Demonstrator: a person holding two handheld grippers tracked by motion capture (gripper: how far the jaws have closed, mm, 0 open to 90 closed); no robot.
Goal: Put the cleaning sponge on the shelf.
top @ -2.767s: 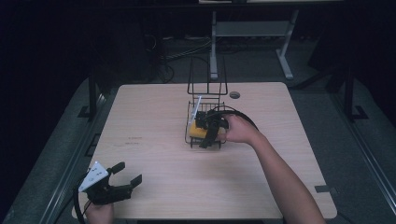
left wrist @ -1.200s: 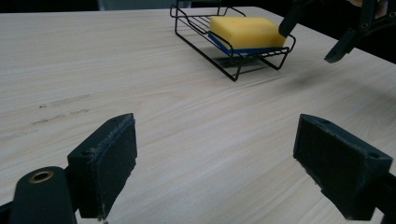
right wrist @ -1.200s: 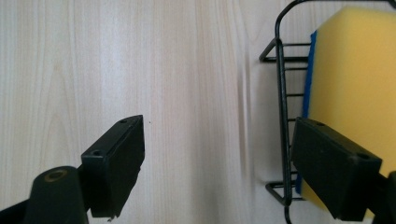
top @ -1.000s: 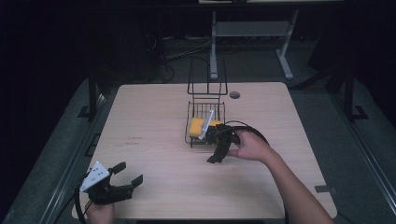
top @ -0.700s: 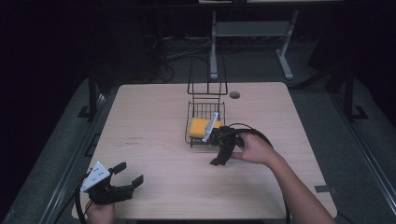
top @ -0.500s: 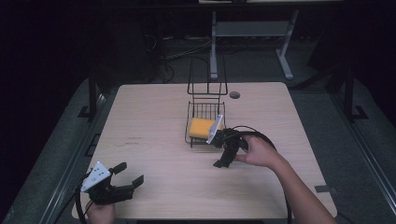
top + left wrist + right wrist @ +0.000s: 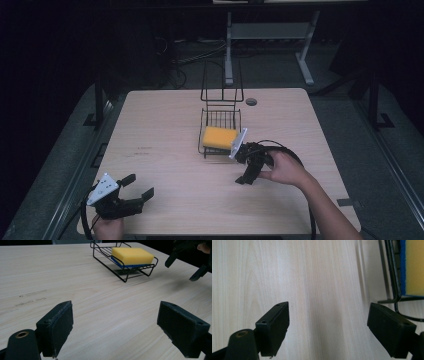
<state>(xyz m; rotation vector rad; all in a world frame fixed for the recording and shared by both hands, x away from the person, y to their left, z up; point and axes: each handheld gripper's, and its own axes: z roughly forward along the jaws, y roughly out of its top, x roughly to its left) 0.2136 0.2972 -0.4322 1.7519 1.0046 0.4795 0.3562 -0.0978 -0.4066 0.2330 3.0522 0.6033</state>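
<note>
Sitting nearest, at the table's (image 7: 165,120) front left corner: the left gripper (image 7: 136,189), held in the left hand (image 7: 107,227), jaws spread wide with bare wood between them, grey three-cornered plate (image 7: 102,189) on top, cable (image 7: 85,225) looping off beside the hand. Looking along its own pads (image 7: 57,326), across faint scuff marks (image 7: 30,296) on the light wood, toward the rack and the other gripper (image 7: 192,262) at the far right.

Hovering farther in, right of centre: the right gripper (image 7: 248,172), gripped by the right hand (image 7: 282,169), forearm (image 7: 330,212) coming in from the bottom edge, black cable (image 7: 280,147) arching over the wrist. Jaws standing wide apart here too, holding nothing, pointing down at bare tabletop just in front of the rack; in the right gripper view, the rack's wire edge (image 7: 395,282) running just beside one pad (image 7: 390,328), whether touching or not being unclear.

Resting beyond that, near the table's middle: a black wire rack (image 7: 220,107) with a tall looped back, carrying a yellow sponge (image 7: 219,137) lying flat in its tray, a blue layer (image 7: 125,265) showing underneath the yellow.

Lying past the rack: a small dark round spot (image 7: 251,101) on the tabletop. Standing behind the table, in the dark: a grey metal stand (image 7: 270,35) and tangled cables (image 7: 200,52) on the floor.
</note>
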